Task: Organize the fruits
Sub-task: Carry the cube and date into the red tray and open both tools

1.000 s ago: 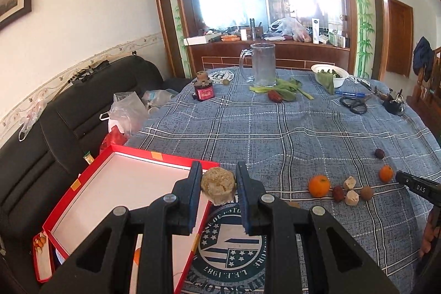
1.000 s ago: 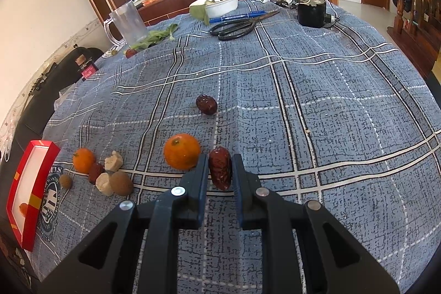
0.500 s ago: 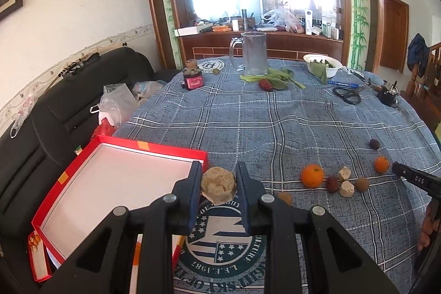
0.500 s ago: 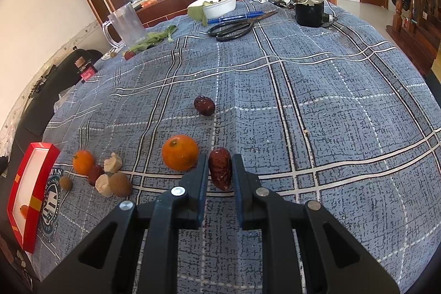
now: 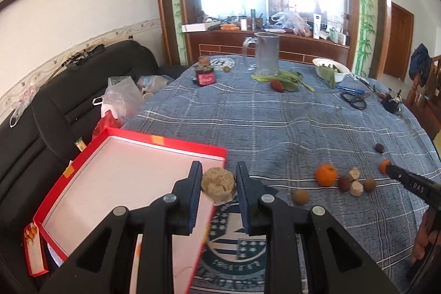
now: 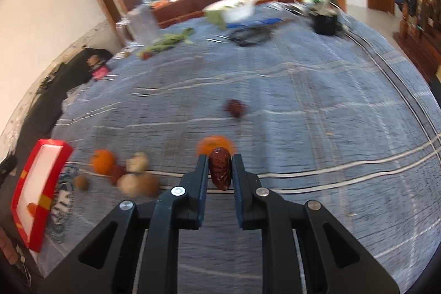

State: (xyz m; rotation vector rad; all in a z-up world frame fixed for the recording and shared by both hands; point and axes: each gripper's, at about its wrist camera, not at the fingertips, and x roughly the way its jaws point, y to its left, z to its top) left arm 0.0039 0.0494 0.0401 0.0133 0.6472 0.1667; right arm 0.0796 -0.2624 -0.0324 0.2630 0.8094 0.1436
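Fingers [image 5: 194, 185] of the left gripper [image 5: 217, 188] clamp a rough, tan round fruit [image 5: 218, 184] held above the right edge of an open red box [image 5: 82, 164], which lies at the near left of the worktop [image 5: 275, 128] under a blue plaid cloth. To the right, an orange [image 5: 326, 174], a dark red date [image 5: 343, 183], two pale knobbly pieces [image 5: 355, 188] and two brown round fruits [image 5: 300, 196] lie close together in a loose row, with another small dark fruit [image 5: 379, 148] farther off. A glass pitcher [image 5: 264, 54], green leaves [image 5: 286, 77], a white bowl [image 5: 330, 72] and scissors [image 5: 355, 101] stand at the far side. Blurred in the right wrist view, the right gripper [image 6: 219, 170] has its fingers [image 6: 202, 172] pressed on an upright dark red jujube [image 6: 220, 168], held clear of the cloth just in front of a second orange [image 6: 213, 143].
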